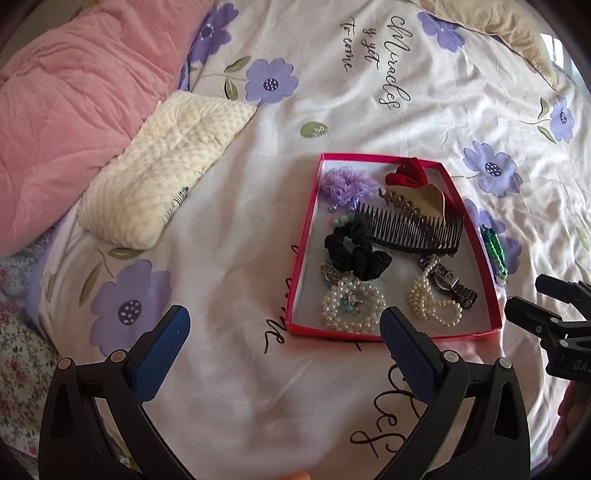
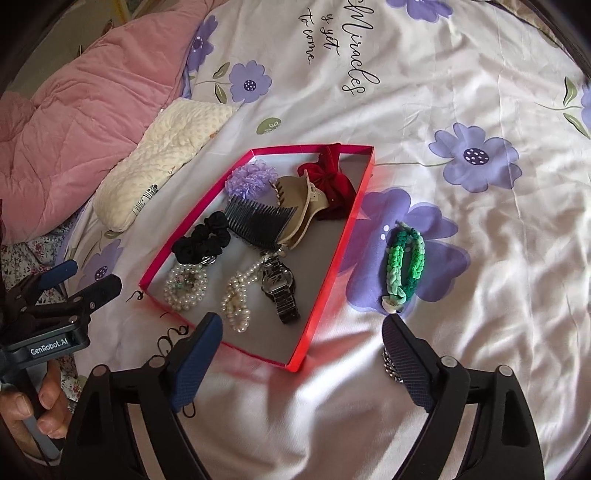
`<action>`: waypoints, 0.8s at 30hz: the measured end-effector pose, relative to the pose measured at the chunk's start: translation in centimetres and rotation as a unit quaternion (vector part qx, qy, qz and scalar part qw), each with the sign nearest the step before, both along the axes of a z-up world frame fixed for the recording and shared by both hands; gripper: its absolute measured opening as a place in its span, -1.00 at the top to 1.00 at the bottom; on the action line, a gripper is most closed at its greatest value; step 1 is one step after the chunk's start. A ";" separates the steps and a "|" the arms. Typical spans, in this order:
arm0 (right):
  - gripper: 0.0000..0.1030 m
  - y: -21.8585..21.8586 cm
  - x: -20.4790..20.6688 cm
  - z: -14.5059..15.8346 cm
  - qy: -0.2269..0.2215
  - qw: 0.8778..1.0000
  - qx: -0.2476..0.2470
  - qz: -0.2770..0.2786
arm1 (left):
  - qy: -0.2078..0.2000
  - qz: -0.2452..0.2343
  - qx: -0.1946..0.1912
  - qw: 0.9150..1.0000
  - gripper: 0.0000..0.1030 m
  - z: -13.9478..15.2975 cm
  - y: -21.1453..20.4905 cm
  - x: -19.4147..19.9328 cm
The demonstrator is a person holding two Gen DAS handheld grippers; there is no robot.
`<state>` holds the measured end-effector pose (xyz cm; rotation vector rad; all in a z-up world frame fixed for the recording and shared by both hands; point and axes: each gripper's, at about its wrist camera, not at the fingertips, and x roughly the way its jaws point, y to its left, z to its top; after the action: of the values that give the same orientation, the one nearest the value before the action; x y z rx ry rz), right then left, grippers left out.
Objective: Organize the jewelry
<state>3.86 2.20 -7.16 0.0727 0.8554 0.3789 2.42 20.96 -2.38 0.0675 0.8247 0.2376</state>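
A shallow red tray point(image 1: 306, 229) point(image 2: 332, 258) lies on the bed. It holds a black comb point(image 1: 410, 229), a beige claw clip point(image 2: 303, 206), a red bow point(image 2: 332, 181), a purple scrunchie point(image 1: 343, 182), a black scrunchie point(image 1: 354, 254), pearl bracelets point(image 1: 351, 306) and a watch point(image 2: 280, 291). A green braided bracelet point(image 2: 404, 262) point(image 1: 493, 251) lies on the sheet just right of the tray. My left gripper point(image 1: 284, 325) point(image 2: 88, 277) hovers open at the tray's near left corner, nothing between its fingers. My right gripper point(image 2: 303, 326) is open over the near right corner. A silver chain point(image 2: 389, 363) peeks out beside its right finger.
A cream dotted pillow point(image 1: 166, 166) and a pink quilt point(image 1: 66, 103) lie left of the tray. A beige cushion point(image 1: 498, 26) sits at the far right. The flowered sheet point(image 1: 369, 92) spreads beyond the tray. A hand point(image 2: 33, 406) grips the left gripper's handle.
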 end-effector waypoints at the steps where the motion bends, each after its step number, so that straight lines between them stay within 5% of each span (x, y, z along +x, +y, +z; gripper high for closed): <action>1: -0.79 0.0 0.0 0.0 0.000 1.000 -0.002 -0.001 | 0.000 -0.001 0.000 1.000 -1.00 0.1 -0.1 -0.1; 24: -0.79 1.2 -0.5 0.1 -0.006 1.000 -0.022 0.010 | 0.004 -0.008 -0.028 1.000 -1.00 -0.3 0.1 -0.2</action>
<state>3.34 3.44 -7.10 0.0199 0.8535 0.3792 2.23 21.09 -2.65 0.0236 0.8388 0.1995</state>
